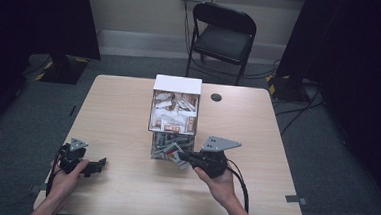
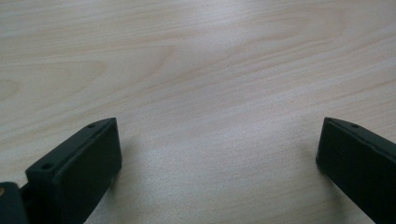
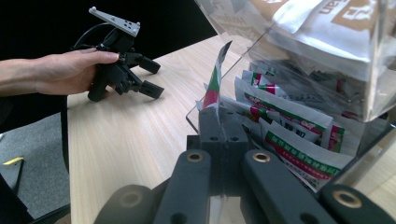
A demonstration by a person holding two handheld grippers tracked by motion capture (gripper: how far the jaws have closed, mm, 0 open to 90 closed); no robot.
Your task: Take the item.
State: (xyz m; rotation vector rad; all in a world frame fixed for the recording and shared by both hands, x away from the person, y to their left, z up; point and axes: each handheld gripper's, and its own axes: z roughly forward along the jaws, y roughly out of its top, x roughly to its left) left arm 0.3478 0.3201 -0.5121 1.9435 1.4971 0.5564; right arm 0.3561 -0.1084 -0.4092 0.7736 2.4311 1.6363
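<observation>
Right tool [image 3: 218, 116] is pressed together on one red-and-green sachet [image 3: 214, 84] at the dispenser's [image 1: 174, 117] lower opening, left tool [image 1: 92, 167] rests spread on the tabletop [image 1: 118, 193]; risk: a thin-edge pinch may slip, or neighbouring sachets drag out.

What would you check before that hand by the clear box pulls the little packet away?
1. Right gripper shut on the packet: ok, the jaws are pressed together with the red, green and white packet standing up between them.
2. Packet free of the clear dispenser: cannot tell, its lower end is hidden behind the jaws at the box's open bottom.
3. Other packets staying put: cannot tell, several lean loosely just beside the gripped one.
4. Left gripper out of the way: ok, open, holding nothing, resting over the bare table well to the side.
5. Table space toward the person for the pull: ok.
</observation>
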